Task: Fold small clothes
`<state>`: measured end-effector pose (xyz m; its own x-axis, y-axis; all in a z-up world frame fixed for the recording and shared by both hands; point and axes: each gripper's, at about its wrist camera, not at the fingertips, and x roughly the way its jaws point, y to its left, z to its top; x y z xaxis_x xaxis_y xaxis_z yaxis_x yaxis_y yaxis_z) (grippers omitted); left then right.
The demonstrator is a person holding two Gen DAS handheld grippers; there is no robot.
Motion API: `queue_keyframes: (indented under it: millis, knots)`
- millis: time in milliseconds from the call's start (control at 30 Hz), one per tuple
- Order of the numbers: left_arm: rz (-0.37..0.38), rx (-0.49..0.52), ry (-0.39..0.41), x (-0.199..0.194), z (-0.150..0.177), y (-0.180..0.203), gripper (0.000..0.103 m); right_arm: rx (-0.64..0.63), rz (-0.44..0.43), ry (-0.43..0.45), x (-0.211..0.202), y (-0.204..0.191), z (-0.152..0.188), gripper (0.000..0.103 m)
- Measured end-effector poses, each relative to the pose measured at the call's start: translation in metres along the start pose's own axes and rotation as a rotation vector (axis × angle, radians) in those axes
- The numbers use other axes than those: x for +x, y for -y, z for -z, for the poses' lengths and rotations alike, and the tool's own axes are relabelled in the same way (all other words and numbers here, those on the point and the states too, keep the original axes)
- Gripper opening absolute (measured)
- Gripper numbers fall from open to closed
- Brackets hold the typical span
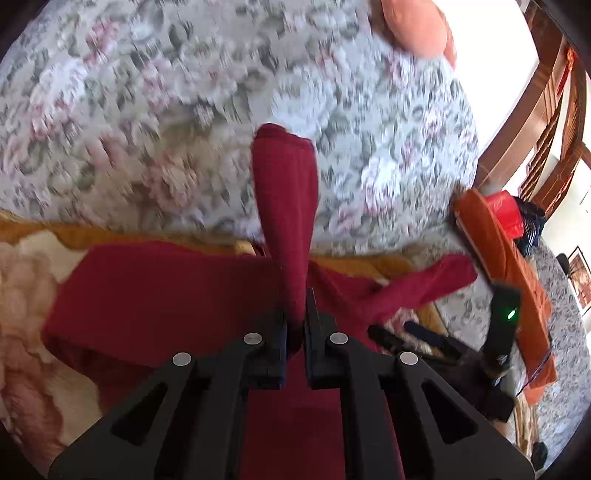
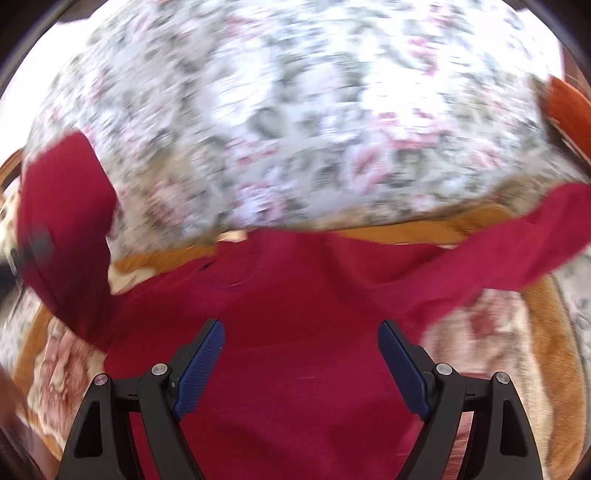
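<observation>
A dark red long-sleeved top (image 1: pixel 155 295) lies on a floral blanket with an orange border. My left gripper (image 1: pixel 295 317) is shut on one red sleeve (image 1: pixel 286 192), which stands lifted up past the pads over the garment's body. The other sleeve (image 1: pixel 428 280) trails to the right. In the right wrist view the same red top (image 2: pixel 303 332) spreads below my right gripper (image 2: pixel 301 343), whose blue pads (image 2: pixel 201 365) stand wide apart with nothing pinched. The lifted sleeve (image 2: pixel 66 229) shows at the left there, the other sleeve (image 2: pixel 498 251) at the right.
A grey floral bedspread (image 1: pixel 184 110) covers the bed beyond the blanket. An orange cloth (image 1: pixel 517 266) and a red packet (image 1: pixel 506 214) lie at the right edge, near wooden furniture (image 1: pixel 554 129). An orange pillow (image 1: pixel 417 26) sits at the far end. The other gripper's body (image 1: pixel 506 325) shows a green light.
</observation>
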<state>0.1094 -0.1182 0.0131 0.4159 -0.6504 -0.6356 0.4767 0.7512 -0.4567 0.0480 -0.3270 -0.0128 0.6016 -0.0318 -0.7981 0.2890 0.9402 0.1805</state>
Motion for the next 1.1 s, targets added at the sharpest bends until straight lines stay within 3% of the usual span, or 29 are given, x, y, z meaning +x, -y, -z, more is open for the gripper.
queue_keyframes:
  millis: [167, 300, 367, 400, 500, 633, 733, 767, 800, 833, 867, 933, 1000, 1100]
  knots:
    - [-0.126, 0.100, -0.138, 0.077, 0.054, 0.027, 0.005, 0.072, 0.042, -0.029, 0.005, 0.045, 0.000, 0.084]
    - [-0.131, 0.141, -0.174, 0.063, 0.053, 0.037, 0.016, 0.121, 0.007, -0.048, 0.009, 0.060, 0.003, 0.084]
    - [-0.083, 0.155, -0.144, 0.034, 0.047, 0.042, 0.026, 0.130, -0.009, -0.044, 0.010, 0.060, 0.002, 0.084]
    - [-0.076, 0.161, -0.128, 0.024, 0.045, 0.042, 0.037, 0.135, -0.026, -0.044, 0.011, 0.059, 0.002, 0.084]
    - [-0.133, 0.192, -0.029, -0.024, 0.039, 0.030, 0.062, 0.146, -0.075, -0.069, 0.020, 0.054, 0.002, 0.084]
    - [-0.342, 0.183, 0.075, -0.065, 0.030, -0.014, 0.062, 0.090, -0.059, -0.090, 0.034, 0.041, 0.003, 0.084]
    - [-0.455, 0.089, 0.074, -0.070, 0.028, -0.061, 0.062, 0.067, -0.066, -0.158, 0.052, 0.034, 0.007, 0.084]
    - [-0.459, 0.062, 0.068, -0.068, 0.030, -0.071, 0.062, 0.068, -0.067, -0.180, 0.056, 0.034, 0.009, 0.083]
    - [-0.460, 0.034, 0.051, -0.062, 0.031, -0.082, 0.062, 0.069, -0.081, -0.211, 0.063, 0.033, 0.013, 0.076]
    - [-0.460, 0.011, 0.017, -0.054, 0.035, -0.092, 0.062, 0.060, -0.114, -0.232, 0.069, 0.029, 0.017, 0.059]
    - [-0.457, 0.003, -0.004, -0.049, 0.038, -0.097, 0.062, 0.028, -0.125, -0.243, 0.073, 0.024, 0.020, 0.051]
    - [-0.421, -0.013, -0.056, -0.038, 0.048, -0.103, 0.062, -0.051, -0.115, -0.228, 0.073, 0.012, 0.022, 0.025]
    - [-0.393, -0.018, -0.077, -0.034, 0.055, -0.103, 0.062, -0.122, -0.107, -0.176, 0.062, 0.002, 0.016, 0.007]
    - [-0.375, 0.015, -0.074, -0.037, 0.060, -0.089, 0.062, -0.207, -0.064, -0.023, 0.032, -0.004, -0.014, 0.006]
